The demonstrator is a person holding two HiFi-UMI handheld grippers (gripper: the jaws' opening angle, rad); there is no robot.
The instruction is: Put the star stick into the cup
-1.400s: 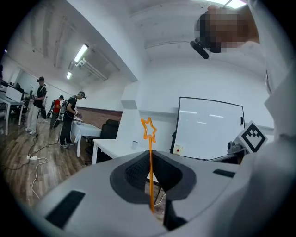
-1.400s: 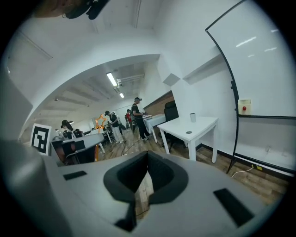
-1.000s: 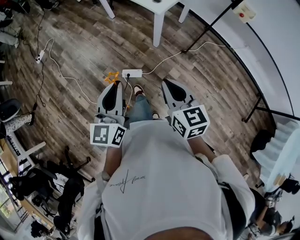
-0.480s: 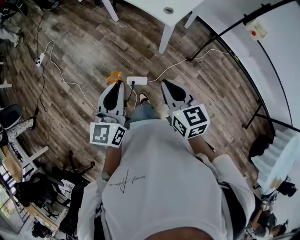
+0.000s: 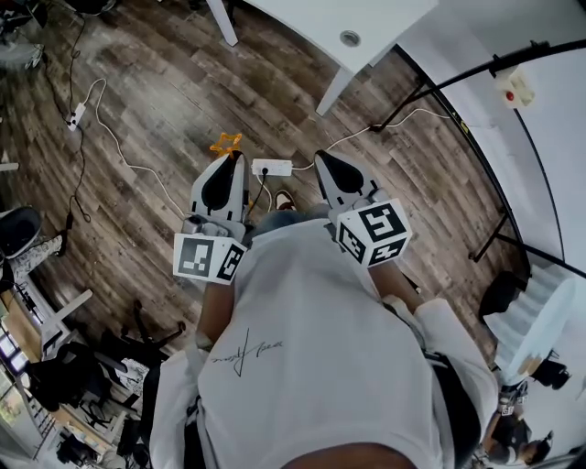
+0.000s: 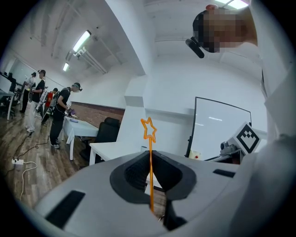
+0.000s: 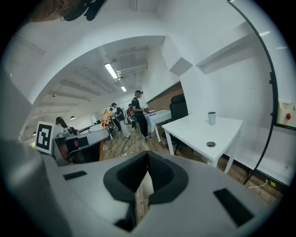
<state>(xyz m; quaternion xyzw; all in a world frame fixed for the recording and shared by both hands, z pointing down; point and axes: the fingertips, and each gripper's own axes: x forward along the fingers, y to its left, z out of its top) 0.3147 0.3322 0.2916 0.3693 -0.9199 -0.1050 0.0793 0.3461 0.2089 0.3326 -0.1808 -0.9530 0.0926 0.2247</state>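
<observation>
The orange star stick (image 6: 149,129) stands upright between the jaws of my left gripper (image 6: 150,153), which is shut on its thin shaft. In the head view its star (image 5: 225,144) pokes out past the left gripper (image 5: 233,158) above the wooden floor. My right gripper (image 5: 320,159) is held beside it at the same height. Its jaws (image 7: 147,154) are shut with nothing between them. A small grey cup (image 7: 212,118) stands on a white table (image 7: 199,134) ahead to the right, well away from both grippers. The head view does not show the cup.
The white table (image 5: 311,16), with a round cable hole (image 5: 349,38), is at the top of the head view. A power strip (image 5: 272,168) and white cables (image 5: 119,147) lie on the floor. A black stand (image 5: 476,119) is at the right. Several people stand by desks (image 6: 58,115) further off.
The white table and the power strip have slid down the head view towards me. Both grippers keep the same pose and spacing in front of the body.
</observation>
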